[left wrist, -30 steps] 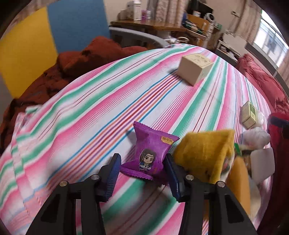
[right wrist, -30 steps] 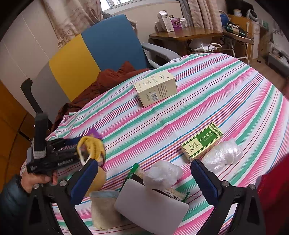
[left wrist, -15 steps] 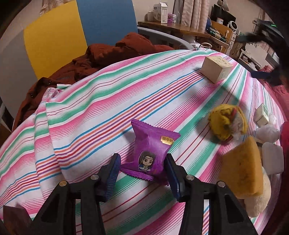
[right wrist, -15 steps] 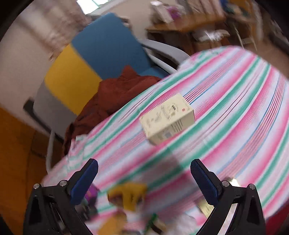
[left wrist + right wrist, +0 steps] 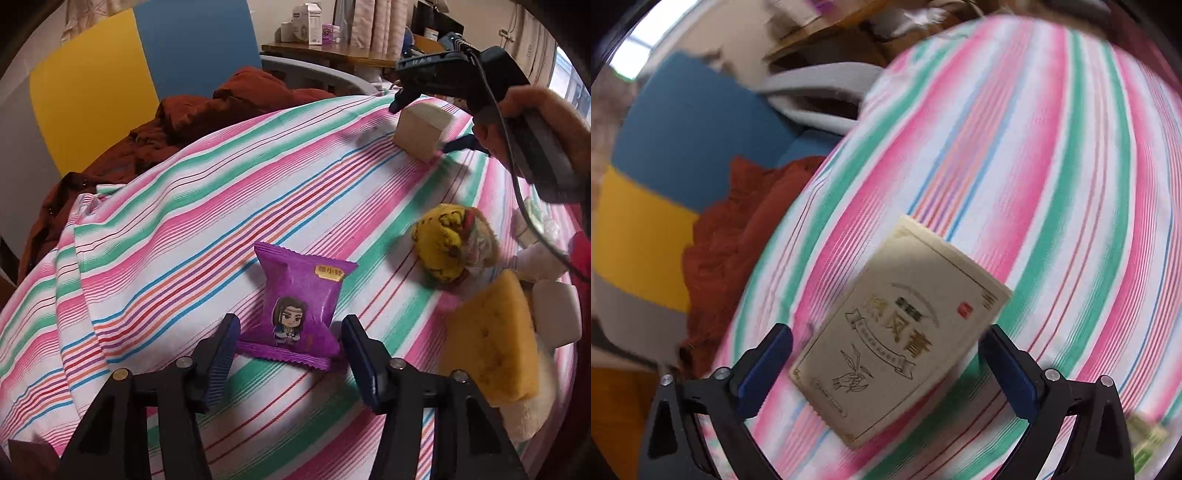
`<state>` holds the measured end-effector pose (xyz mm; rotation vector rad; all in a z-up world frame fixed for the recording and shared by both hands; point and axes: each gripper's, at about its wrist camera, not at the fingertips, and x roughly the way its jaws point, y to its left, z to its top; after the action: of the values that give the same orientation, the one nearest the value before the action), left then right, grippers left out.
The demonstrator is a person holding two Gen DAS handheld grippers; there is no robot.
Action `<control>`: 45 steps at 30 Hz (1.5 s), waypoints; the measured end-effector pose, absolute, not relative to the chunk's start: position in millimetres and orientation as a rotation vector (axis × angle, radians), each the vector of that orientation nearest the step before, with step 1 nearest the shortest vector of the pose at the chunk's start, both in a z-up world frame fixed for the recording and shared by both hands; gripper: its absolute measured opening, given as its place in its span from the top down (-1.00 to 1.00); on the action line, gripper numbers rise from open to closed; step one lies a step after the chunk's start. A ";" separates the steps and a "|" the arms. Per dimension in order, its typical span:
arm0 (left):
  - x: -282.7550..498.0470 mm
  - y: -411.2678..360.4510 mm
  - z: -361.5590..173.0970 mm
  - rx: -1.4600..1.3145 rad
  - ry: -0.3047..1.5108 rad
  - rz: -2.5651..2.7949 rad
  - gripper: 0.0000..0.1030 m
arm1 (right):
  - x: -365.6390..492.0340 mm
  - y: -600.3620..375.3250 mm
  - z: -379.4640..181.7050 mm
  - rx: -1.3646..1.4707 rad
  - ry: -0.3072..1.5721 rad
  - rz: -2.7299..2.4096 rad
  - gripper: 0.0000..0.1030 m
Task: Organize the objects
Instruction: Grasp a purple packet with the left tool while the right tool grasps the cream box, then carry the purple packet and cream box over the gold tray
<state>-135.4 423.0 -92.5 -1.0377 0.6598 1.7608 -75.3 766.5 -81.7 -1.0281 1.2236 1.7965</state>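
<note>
Purple snack pack point(image 5: 301, 299) sits upright on the striped cloth point(image 5: 192, 206), between the pads of the left gripper point(image 5: 290, 360). Its jaws have just been opening and now stand clear of the pack, so it looks released. A sec ago the right gripper point(image 5: 886, 369) hung over the pile at the table edge; now it's spread wide w/ the cream box point(image 5: 901, 332) between its pads, not touching. Box looks next. Yellow toy point(image 5: 441, 245) & sponge point(image 5: 487, 339) lie near the pack, nothing blocks the box.

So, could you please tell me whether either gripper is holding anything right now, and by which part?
Nothing is held. The left gripper has just opened off the purple snack packet; the right gripper, jaws wide, straddles the beige box without touching.
</note>
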 end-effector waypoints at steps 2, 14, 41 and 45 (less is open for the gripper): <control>-135.0 421.8 -92.3 -1.044 0.643 1.749 -0.11 | -83.0 760.9 -76.5 -1.092 1.147 1.877 -0.62; -104.7 403.3 -75.8 -1.093 0.524 1.760 0.02 | -65.4 707.0 -52.7 -1.340 0.900 2.120 -0.08; -67.8 366.8 -49.3 -1.060 0.434 1.826 0.04 | -14.7 688.2 -46.0 -1.353 0.838 2.239 -0.01; -56.3 347.7 -25.8 -1.017 0.381 1.859 0.04 | -4.4 680.4 -27.4 -1.275 0.907 2.305 -0.01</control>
<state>-56.3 347.7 -25.8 -1.0168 0.3814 1.8593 -4.4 680.4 -27.4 -1.2751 0.9070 2.3047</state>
